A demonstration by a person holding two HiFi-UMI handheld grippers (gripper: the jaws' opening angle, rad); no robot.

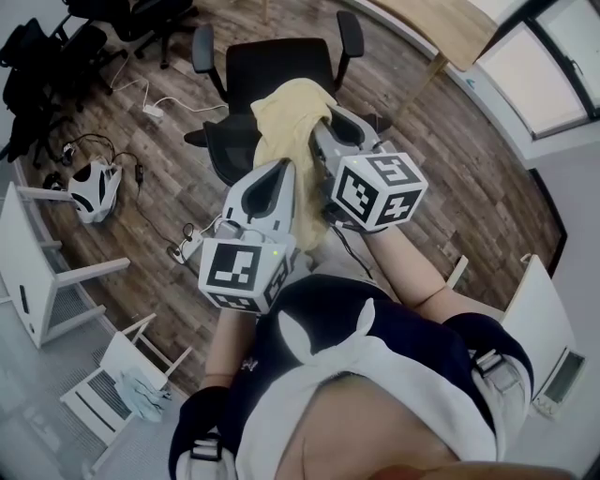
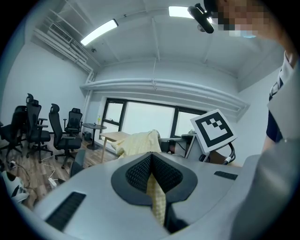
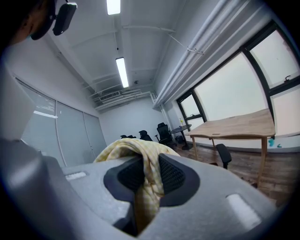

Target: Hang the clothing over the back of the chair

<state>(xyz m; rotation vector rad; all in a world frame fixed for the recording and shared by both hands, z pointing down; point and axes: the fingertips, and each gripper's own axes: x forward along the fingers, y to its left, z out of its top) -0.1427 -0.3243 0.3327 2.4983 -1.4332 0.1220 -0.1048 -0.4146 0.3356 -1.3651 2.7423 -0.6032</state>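
A pale yellow checked garment (image 1: 281,127) hangs bunched between my two grippers, above the seat of a black office chair (image 1: 281,66). The left gripper (image 1: 279,169) is shut on a thin edge of the cloth (image 2: 154,197), which runs down between its black ribbed pads (image 2: 136,173). Over the right gripper (image 1: 330,117) a thicker fold of the garment (image 3: 145,168) is draped, pinched between its pads (image 3: 176,176). The chair's backrest (image 1: 281,58) and armrests lie just beyond the cloth. Most of the garment's length is hidden behind the grippers.
A wooden table (image 1: 441,28) stands past the chair at the upper right. Cables, a power strip (image 1: 153,110) and a white helmet-like object (image 1: 94,187) lie on the wooden floor to the left. More black chairs (image 2: 42,131) and white furniture (image 1: 37,272) stand around.
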